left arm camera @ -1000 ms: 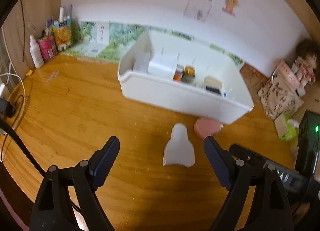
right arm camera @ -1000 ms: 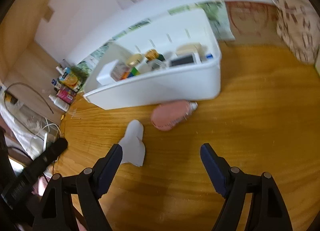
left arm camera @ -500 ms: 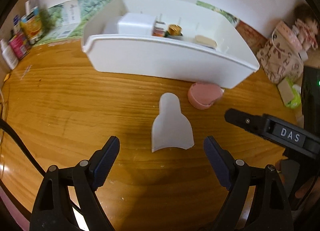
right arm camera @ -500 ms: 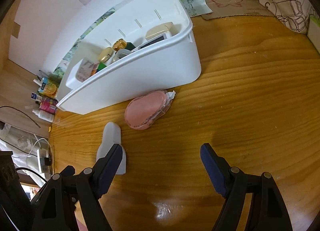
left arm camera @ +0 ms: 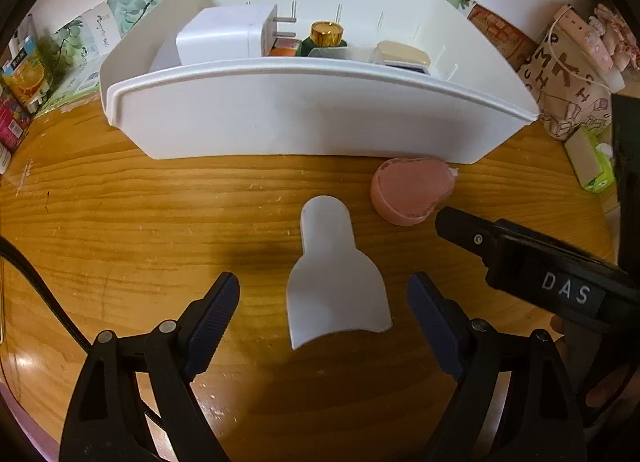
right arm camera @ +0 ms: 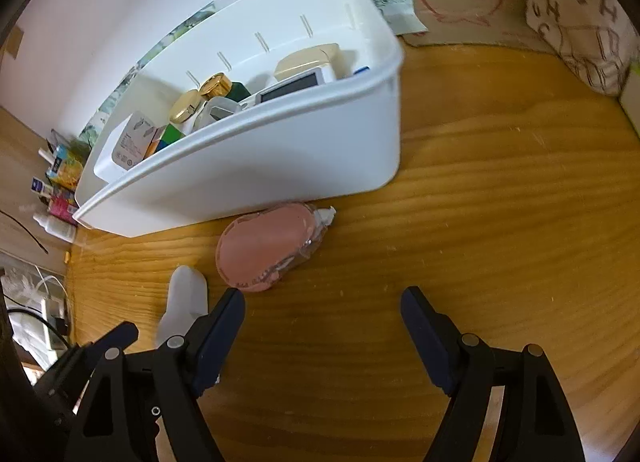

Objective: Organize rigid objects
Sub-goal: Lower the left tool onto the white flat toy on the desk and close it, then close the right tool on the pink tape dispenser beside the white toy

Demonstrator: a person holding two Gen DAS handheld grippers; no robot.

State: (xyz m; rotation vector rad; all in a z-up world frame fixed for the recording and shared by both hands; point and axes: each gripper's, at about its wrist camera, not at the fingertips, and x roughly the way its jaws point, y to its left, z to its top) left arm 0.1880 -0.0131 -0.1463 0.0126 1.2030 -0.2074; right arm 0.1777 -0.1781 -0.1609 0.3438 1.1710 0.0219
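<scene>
Lying flat on the wooden tabletop (left arm camera: 120, 230), the white bottle-shaped plastic piece (left arm camera: 335, 286) sits framed between the spread, empty fingers of the left gripper (left arm camera: 323, 310), just short of the white plastic bin (left arm camera: 304, 122). Lower squarely, then pinch its wide base. The right gripper (right arm camera: 322, 314), also spread and empty, hovers near the pink wrapped oval object (right arm camera: 266, 248).

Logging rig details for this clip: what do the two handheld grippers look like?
Both are alike. The left gripper and right gripper each have black plastic frames with triangular cut-outs and silver rivets, ending in dark navy ribbed pads. The right one's side carries a white "DAS" label. A black cable trails beside the left.
</scene>
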